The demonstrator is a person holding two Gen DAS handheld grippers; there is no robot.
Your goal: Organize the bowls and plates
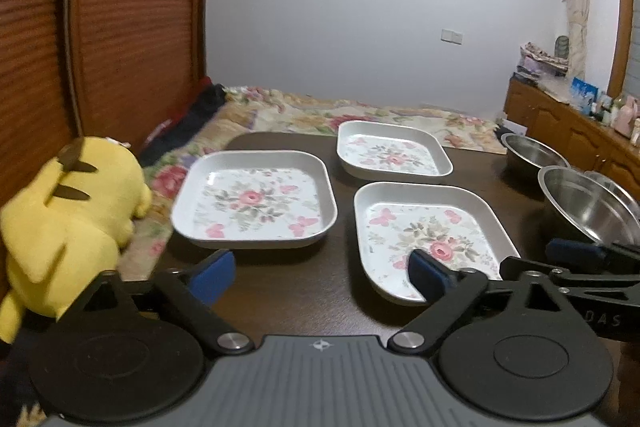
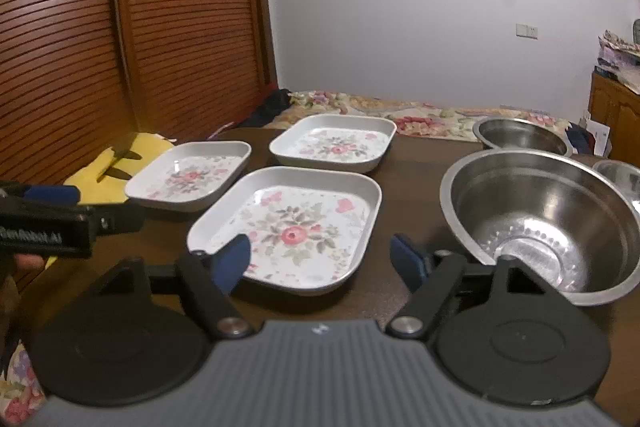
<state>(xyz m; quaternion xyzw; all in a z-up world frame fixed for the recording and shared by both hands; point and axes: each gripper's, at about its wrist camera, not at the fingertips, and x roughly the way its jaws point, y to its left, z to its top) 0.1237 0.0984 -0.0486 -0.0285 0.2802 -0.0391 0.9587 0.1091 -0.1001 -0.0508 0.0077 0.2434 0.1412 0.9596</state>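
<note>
Both tongs stand wide apart and hold nothing: left tongs (image 1: 322, 273) hover at the near edge of the nearest white square floral plate (image 2: 288, 227), right tongs (image 2: 322, 261) just beside it. Two more floral plates (image 2: 190, 177) (image 2: 334, 143) lie apart behind that plate, unstacked. To its right sit three shiny steel bowls (image 2: 540, 219), also separate, on the dark brown surface (image 2: 412, 163). Judging by this, nothing is organized yet; all stacking remains.
</note>
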